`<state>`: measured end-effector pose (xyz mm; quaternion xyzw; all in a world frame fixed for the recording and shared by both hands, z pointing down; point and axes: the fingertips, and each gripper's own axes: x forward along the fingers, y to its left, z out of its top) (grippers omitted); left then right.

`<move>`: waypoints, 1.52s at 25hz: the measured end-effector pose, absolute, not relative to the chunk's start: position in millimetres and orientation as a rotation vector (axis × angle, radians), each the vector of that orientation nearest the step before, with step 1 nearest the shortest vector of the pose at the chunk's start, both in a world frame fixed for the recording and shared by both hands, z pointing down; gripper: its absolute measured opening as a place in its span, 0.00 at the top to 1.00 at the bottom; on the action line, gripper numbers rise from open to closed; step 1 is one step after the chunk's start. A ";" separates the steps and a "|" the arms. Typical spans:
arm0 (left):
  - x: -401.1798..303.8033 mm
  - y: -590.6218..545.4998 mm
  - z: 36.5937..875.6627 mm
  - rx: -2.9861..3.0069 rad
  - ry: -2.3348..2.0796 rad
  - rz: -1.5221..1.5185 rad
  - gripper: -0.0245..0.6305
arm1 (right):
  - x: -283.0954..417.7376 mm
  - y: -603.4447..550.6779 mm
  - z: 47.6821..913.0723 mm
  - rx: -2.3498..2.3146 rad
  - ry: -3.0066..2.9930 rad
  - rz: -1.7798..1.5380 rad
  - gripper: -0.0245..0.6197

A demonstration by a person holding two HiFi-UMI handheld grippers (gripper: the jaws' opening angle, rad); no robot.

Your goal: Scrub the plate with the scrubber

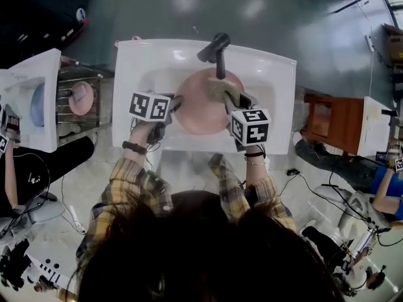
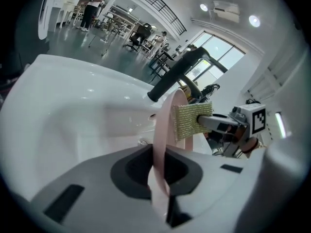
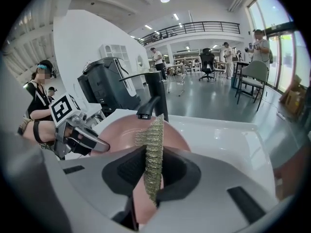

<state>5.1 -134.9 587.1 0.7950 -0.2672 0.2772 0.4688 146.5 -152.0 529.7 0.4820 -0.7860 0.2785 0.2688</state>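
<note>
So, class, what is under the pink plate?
The white sink basin shows all around the pink plate; whatever lies directly beneath it is hidden by the plate.

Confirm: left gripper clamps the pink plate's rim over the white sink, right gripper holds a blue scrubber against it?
Wrong colour: the scrubber is yellow-green mesh, not blue, as the right gripper view shows. The left gripper does clamp the pink plate over the white sink; the right gripper holds the scrubber against it.
</note>
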 end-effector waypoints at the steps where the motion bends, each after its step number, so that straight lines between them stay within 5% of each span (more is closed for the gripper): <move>1: 5.5 -130.2 582.7 1.941 -0.645 0.682 0.91 | 148.6 -150.6 528.4 1.298 -2.104 0.752 0.84; 25: 14.0 -93.8 560.8 1.969 -0.712 0.759 0.91 | 98.1 -161.0 529.1 1.187 -2.036 0.334 0.84; 38: 3.0 -103.7 562.5 1.936 -0.794 0.682 0.91 | 75.0 -108.4 552.9 1.048 -2.042 0.437 0.85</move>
